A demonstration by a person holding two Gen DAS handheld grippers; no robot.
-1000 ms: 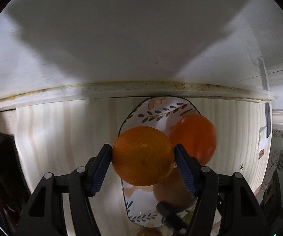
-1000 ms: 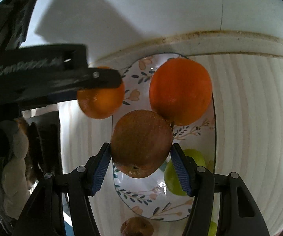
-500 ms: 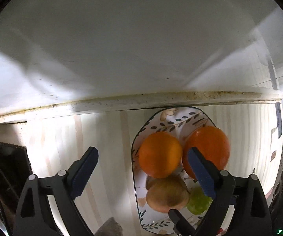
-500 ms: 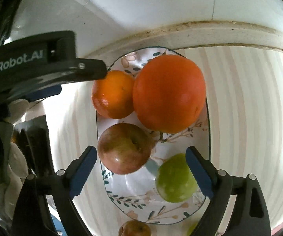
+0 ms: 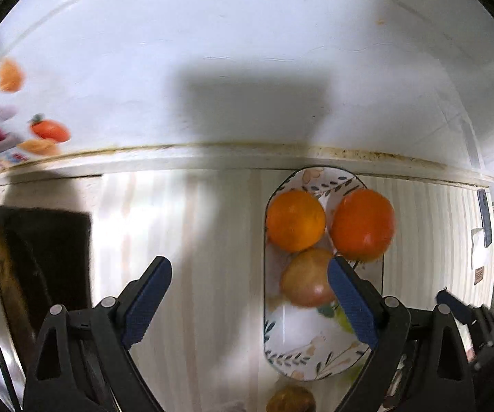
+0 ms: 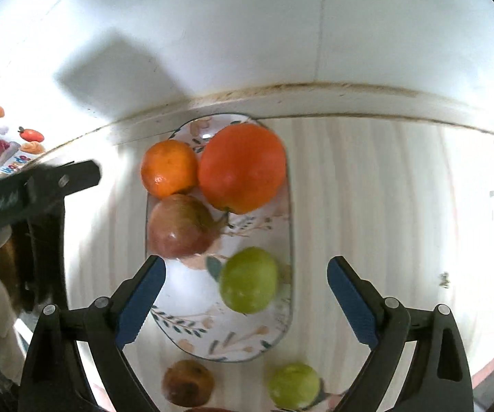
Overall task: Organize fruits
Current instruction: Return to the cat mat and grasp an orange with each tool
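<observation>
Four fruits on the oval floral plate, set against the wall at the far edge of the pale striped table: small orange at 11 o'clock, large orange at 1 o'clock, touching; reddish-brown fruit at 9 o'clock; green fruit toward 5 o'clock. Below the plate, on the table, a brown fruit and a second green fruit. Left tool spread wide, empty. Right tool opening, clamping nothing, above the plate.
</observation>
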